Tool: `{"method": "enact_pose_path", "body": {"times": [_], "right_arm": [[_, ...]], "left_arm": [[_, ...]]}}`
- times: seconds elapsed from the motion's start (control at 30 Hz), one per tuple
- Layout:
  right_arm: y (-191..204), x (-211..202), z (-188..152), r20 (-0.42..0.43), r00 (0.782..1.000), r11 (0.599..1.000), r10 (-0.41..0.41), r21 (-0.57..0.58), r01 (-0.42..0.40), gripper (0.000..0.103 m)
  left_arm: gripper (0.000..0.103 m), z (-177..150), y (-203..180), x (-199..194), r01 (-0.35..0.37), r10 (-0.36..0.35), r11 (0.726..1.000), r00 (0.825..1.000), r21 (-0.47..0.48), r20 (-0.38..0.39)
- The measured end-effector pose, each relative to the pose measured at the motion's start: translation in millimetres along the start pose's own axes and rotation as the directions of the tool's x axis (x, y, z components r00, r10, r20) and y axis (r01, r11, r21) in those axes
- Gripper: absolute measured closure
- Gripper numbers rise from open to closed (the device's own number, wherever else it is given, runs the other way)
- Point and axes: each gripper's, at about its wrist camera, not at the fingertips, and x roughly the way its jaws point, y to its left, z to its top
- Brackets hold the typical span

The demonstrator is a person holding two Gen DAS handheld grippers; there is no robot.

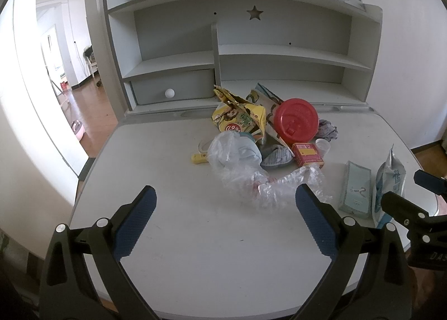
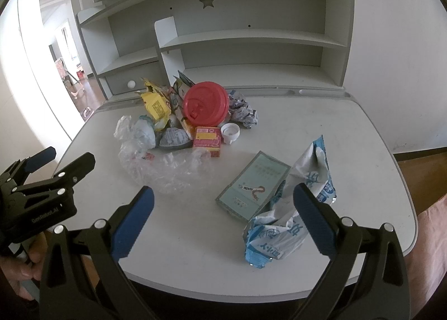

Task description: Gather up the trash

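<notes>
A heap of trash lies mid-desk: a red lid (image 1: 296, 119) (image 2: 206, 104), a yellow snack bag (image 1: 240, 116) (image 2: 156, 104), a small red box (image 1: 308, 154) (image 2: 208, 141), a white cap (image 2: 230, 132) and clear crumpled plastic (image 1: 251, 172) (image 2: 162, 169). A teal flat carton (image 2: 252, 190) (image 1: 354, 190) and a blue-white wrapper (image 2: 290, 216) (image 1: 389, 180) lie to the right. My left gripper (image 1: 225, 208) is open and empty, just short of the plastic. My right gripper (image 2: 223, 205) is open and empty, its jaws either side of the carton's near end and the wrapper.
The white desk (image 1: 195, 250) has a grey hutch of shelves (image 1: 279, 51) at the back with a small drawer (image 1: 173, 90). A yellow-handled tool (image 1: 199, 158) lies left of the heap. Wooden floor and a doorway (image 1: 69, 68) are to the left.
</notes>
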Motion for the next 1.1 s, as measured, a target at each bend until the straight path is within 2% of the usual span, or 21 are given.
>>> {"method": "enact_pose_path", "body": {"times": [1.1], "right_arm": [[-2.0,2.0,-0.8,0.001,1.000,1.000,0.004,0.002,-0.004,0.007]], "left_arm": [[0.006,-2.0,0.8,0.9,0.001,-0.001,1.000,1.000,-0.001,-0.006]]}}
